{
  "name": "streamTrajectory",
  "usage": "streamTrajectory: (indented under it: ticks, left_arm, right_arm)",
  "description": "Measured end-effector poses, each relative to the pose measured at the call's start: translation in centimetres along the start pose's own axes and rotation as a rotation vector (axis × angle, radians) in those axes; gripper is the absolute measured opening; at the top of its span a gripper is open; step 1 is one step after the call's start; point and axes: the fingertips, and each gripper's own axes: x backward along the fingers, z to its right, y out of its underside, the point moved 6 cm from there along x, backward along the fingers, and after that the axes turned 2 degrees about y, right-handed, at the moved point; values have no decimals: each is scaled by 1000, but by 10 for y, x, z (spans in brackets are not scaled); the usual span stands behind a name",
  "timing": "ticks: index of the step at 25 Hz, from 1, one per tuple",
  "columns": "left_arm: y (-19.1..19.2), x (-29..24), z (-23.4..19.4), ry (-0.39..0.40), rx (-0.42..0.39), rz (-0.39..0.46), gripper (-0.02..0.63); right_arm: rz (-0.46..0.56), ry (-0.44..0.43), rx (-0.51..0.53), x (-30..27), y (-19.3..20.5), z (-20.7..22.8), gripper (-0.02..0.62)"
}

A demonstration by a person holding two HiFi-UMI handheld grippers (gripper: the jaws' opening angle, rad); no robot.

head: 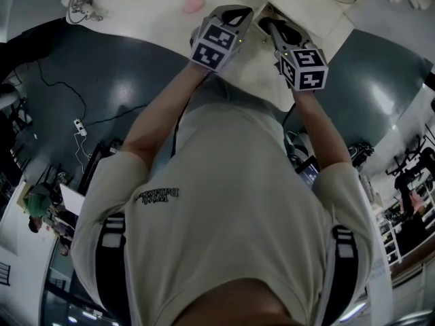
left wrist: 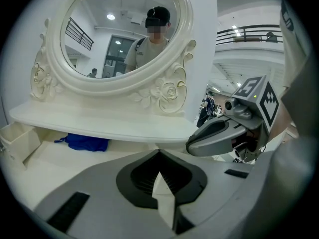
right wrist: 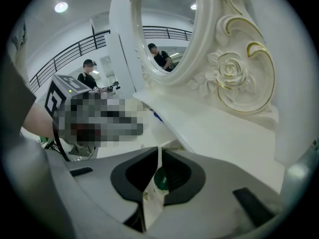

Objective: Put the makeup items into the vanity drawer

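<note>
While I stand bent over the white carved vanity (left wrist: 164, 91) with its oval mirror (left wrist: 124, 34), the task is, as I judge it, only at its beginning. My right gripper (head: 270, 27) has its jaws nearly together, clamped on a thin white flat packet with a round green spot (right wrist: 158, 180). I take it for one of the makeup items; it is held at the near edge of the cream tabletop (head: 149, 12), not in any drawer. My left gripper (head: 234, 15), just beside the right one, has its jaws together too, pinching a white wedge-shaped piece (left wrist: 163, 193). Whether this is part of the same packet I cannot tell.

A small pink rounded thing (head: 194, 4) lies on the tabletop near my left gripper, and a blue crumpled cloth (left wrist: 82, 142) lies under the vanity's shelf (left wrist: 99, 126). At the far left a small white drawer (left wrist: 17, 139) seems to stand pulled out, with nothing visible inside. So what I see is all left to put away.

For writing: the packet shows no readable label, the marker cubes (head: 302, 68) carry only black and white squares, and the dark print on my beige shirt (head: 224, 202) is upside down and too small to read.
</note>
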Motion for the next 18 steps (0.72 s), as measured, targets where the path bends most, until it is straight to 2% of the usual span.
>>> streamTrajectory:
  ticks: [9, 18]
  left_arm:
    - [-35, 37, -1, -58, -48, 82, 14]
    - [-93, 112, 10, -136, -92, 249, 14]
  right_arm:
    - [133, -30, 62, 28, -52, -19, 29]
    - [327, -99, 117, 77, -117, -57, 28]
